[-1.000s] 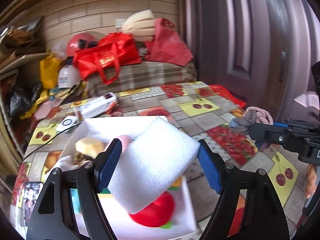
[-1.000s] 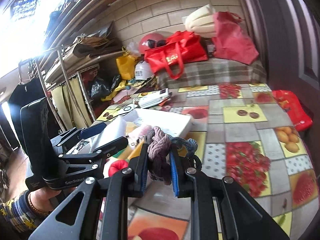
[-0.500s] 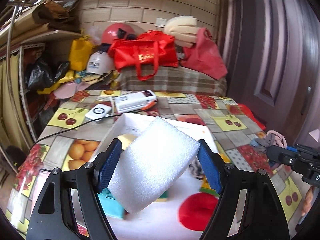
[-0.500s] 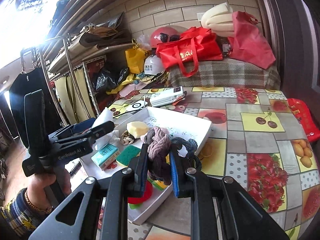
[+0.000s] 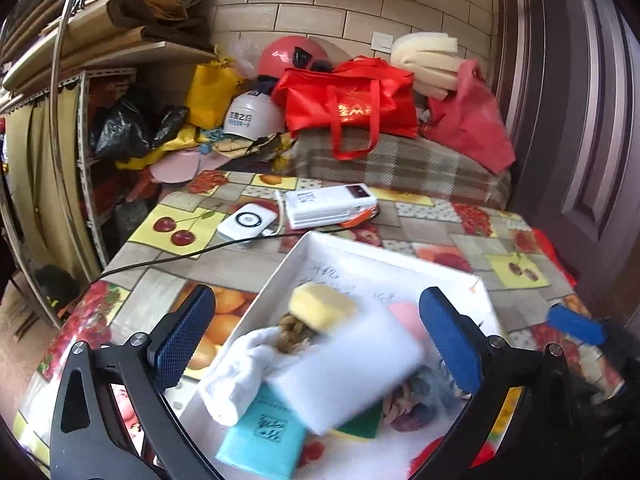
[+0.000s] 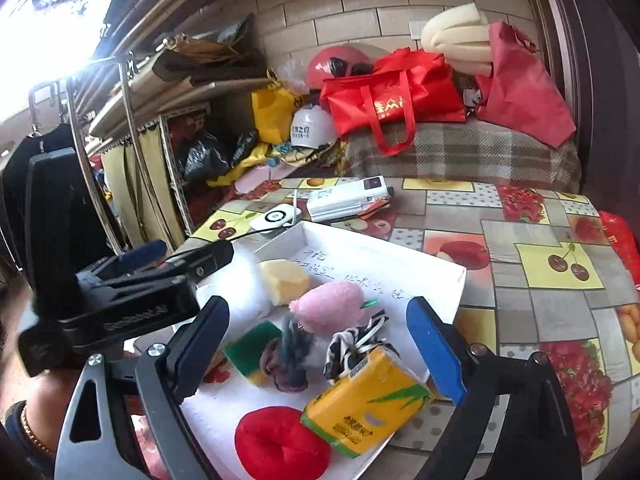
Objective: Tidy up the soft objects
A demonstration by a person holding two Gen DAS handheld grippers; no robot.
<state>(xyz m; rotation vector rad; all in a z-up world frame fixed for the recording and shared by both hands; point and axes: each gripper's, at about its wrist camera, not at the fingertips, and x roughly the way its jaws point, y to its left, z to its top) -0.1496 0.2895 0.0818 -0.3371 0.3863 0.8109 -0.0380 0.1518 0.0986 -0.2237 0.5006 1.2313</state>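
Observation:
A white tray (image 5: 360,252) (image 6: 400,248) on the fruit-patterned table holds several soft things. My left gripper (image 5: 316,340) is open above it; the white foam block (image 5: 344,372), blurred, lies below the jaws on a white cloth (image 5: 240,368) and a teal packet (image 5: 264,440). My right gripper (image 6: 320,340) is open over the tray; the purple-grey knitted scrunchie (image 6: 288,360) lies below it beside a green-yellow sponge (image 6: 252,344). A yellow sponge (image 6: 284,280), pink plush (image 6: 328,304), red plush (image 6: 280,444) and yellow tissue pack (image 6: 368,400) are also in the tray.
A white power bank (image 5: 332,204) and a round white charger (image 5: 248,222) with a black cable lie behind the tray. Red bags (image 5: 348,100), helmets and foam sit on a plaid bench at the back. Metal shelving (image 6: 132,140) stands to the left, a door to the right.
Both grippers have opened. The left one let go of the white foam block and the right one let go of the knitted scrunchie; both now lie in the tray.

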